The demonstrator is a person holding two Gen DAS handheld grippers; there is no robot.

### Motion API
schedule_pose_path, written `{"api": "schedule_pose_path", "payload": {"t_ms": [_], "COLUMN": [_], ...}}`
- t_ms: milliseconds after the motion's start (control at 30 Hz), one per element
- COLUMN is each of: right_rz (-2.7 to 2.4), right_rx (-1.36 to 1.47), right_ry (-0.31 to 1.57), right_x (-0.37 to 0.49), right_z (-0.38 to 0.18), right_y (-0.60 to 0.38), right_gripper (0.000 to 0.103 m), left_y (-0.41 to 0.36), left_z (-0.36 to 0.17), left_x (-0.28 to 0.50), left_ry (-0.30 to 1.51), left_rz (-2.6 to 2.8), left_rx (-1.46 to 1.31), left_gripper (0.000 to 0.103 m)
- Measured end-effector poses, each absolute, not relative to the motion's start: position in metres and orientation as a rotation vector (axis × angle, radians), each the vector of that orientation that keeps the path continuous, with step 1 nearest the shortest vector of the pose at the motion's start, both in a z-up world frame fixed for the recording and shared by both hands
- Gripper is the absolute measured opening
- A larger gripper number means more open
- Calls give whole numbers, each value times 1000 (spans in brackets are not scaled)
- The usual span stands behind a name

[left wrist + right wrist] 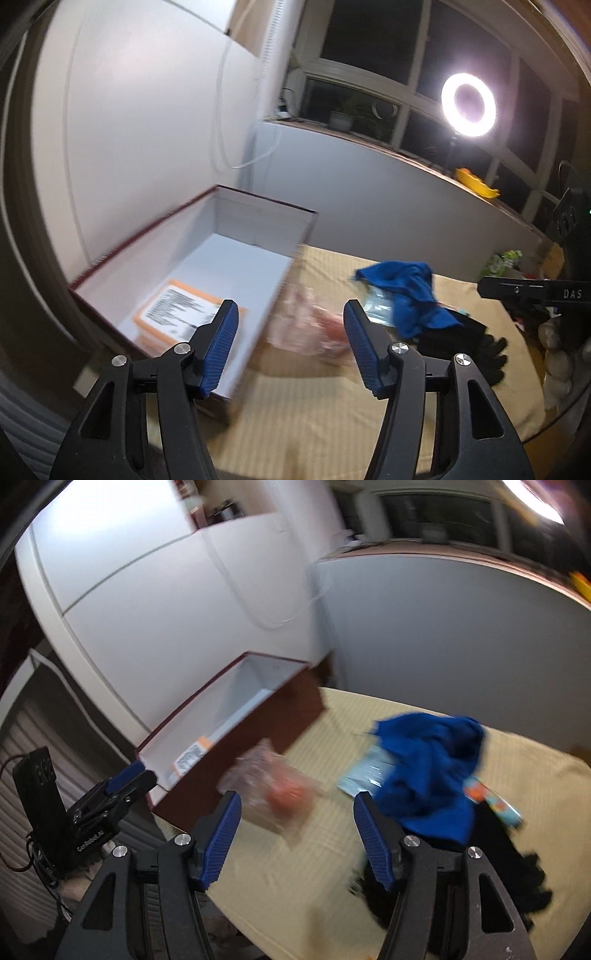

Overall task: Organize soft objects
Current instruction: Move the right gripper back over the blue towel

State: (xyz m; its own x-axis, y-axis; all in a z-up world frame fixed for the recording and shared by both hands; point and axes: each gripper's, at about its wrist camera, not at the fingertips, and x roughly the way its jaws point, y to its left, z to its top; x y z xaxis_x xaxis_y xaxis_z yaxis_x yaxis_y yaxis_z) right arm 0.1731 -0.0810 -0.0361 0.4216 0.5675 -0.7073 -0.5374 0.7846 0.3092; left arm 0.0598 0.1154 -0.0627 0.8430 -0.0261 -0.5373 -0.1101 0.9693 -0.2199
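The sorting looks barely under way. The open box (255, 236) with the dark red outside holds only one flat orange-edged packet with printed text (181, 314), lying on its white floor just beyond the left gripper's (290, 345) left finger. Everything else remains out on the beige cloth (295, 417) that covers the table.

Both claws are empty. The left gripper stands with its jaws apart and nothing between the blue pads; directly ahead of it, between the two fingertips as its camera sees it, lies a crumpled clear plastic bag (314, 328) with something reddish-pink inside, resting on the cloth close beside the box's near wall. The right gripper (297, 836) is likewise spread with nothing in it, and the same bag (275, 794) sits just in front of its left finger.

Ahead and to the right of both claws lies the blue cloth (428, 771), bunched in a heap over a pale flat packet (364, 775). A dark, fuzzy item (491, 867) lies nearer, touching the heap, beside the right gripper's right finger; the blur makes it hard to say, but it may be a pair of black gloves. A small colourful pack (495, 801) peeks out between them.

So one item appears stowed, and the bag, blue cloth, black piece and packets are left to go in.
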Motion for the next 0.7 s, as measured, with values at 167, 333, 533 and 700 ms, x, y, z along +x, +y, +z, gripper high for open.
{"api": "schedule_pose_path", "payload": {"t_ms": [167,333,533,700], "right_rz": [597,519,438,435], "right_rx": [88,150,167,202], "right_ry": [863,868,896,936], "right_x": [165,156,153,156], "right_z": [-37,-53,-76,-86], "right_y": [-150,-203,-242,-256], "right_gripper": [60,60,64,64], "left_y": [86,49,16,0], "left_z": [-66,-77,-91,-98], "left_x": [61,69,77,83], "left_ry": [596,649,705,737], "left_rz": [-49,-142,-226,-254], "left_rx": [-258,-238,-244,-241], "left_gripper": [65,68,68,68]}}
